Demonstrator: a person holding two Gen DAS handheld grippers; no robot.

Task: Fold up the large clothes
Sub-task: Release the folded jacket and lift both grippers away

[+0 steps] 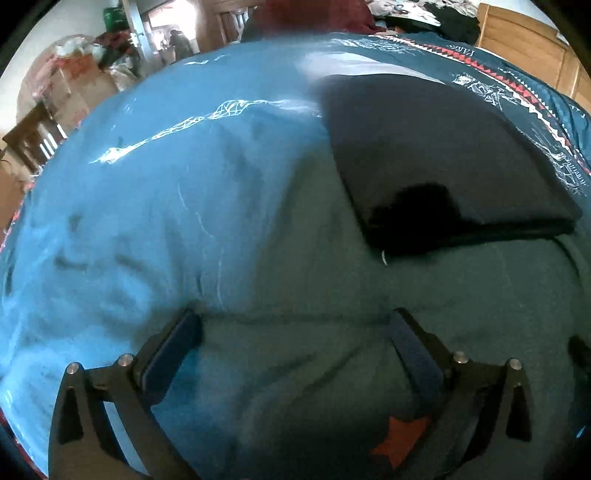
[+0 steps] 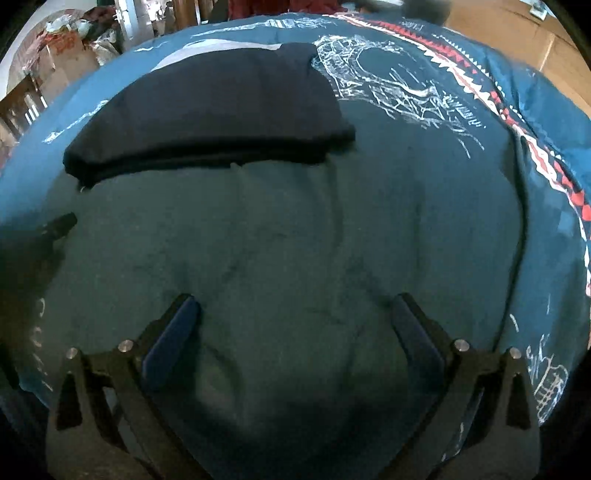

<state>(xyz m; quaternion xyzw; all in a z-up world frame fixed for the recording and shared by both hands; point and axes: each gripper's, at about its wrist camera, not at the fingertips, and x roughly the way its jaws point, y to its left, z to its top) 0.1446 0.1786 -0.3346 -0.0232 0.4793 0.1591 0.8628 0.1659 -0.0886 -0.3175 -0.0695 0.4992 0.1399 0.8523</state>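
Note:
A large dark teal garment (image 2: 277,229) lies spread and wrinkled over a bed. In the left wrist view its left side (image 1: 314,258) meets the bare blue bedspread (image 1: 129,184). My left gripper (image 1: 295,321) hovers just above that cloth, jaws wide, with nothing between the blue pads. My right gripper (image 2: 295,306) is open the same way over the middle of the garment, touching nothing. Beyond it lies a folded dark navy garment (image 2: 221,110), which also shows at the upper right of the left wrist view (image 1: 443,158). A dark part of the left gripper (image 2: 55,229) pokes in at the left edge.
The bedspread has white line drawings and a red-and-white zigzag band (image 2: 535,155) along its right side. Boxes and bags (image 1: 81,70) stand beyond the bed at the upper left. Wooden furniture (image 1: 524,48) stands at the upper right, with loose clothes (image 1: 424,14) piled at the far end.

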